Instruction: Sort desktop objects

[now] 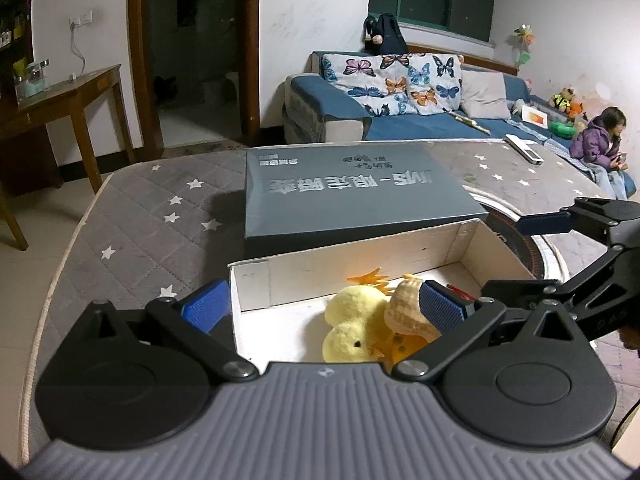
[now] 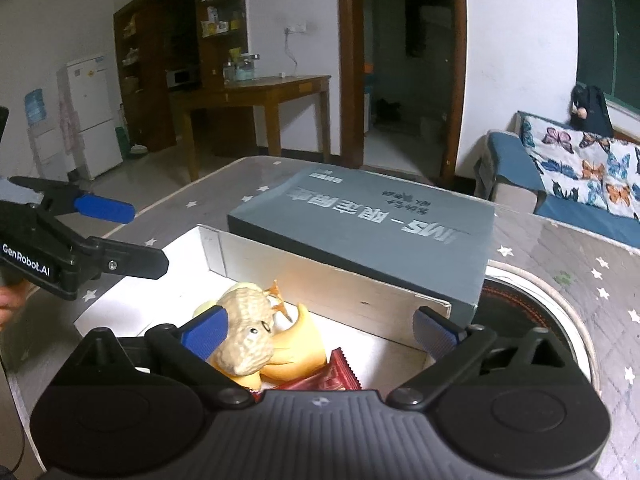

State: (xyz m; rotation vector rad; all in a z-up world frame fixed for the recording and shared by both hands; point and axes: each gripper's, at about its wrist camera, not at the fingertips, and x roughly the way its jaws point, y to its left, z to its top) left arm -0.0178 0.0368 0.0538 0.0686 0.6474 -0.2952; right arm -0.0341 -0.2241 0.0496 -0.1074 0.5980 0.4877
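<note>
An open white box (image 1: 360, 270) (image 2: 320, 280) sits on the grey star-patterned table cover. It holds a yellow plush chick (image 1: 352, 328), a tan peanut-shaped toy (image 1: 404, 312) (image 2: 246, 336), a yellow duck toy (image 2: 300, 344) and a red snack packet (image 2: 332, 376). My left gripper (image 1: 324, 306) is open above the box's near end, over the chick. My right gripper (image 2: 320, 330) is open above the box, over the toys. Each gripper shows in the other's view: the right (image 1: 516, 256), the left (image 2: 148, 236).
The box's grey lid (image 1: 352, 192) (image 2: 368, 232) with silver lettering lies just behind the box. A round black-and-white mat (image 1: 532, 256) (image 2: 532, 312) lies to the right. A remote (image 1: 524, 149) is at the far table edge. A sofa and a seated child (image 1: 600, 144) are behind.
</note>
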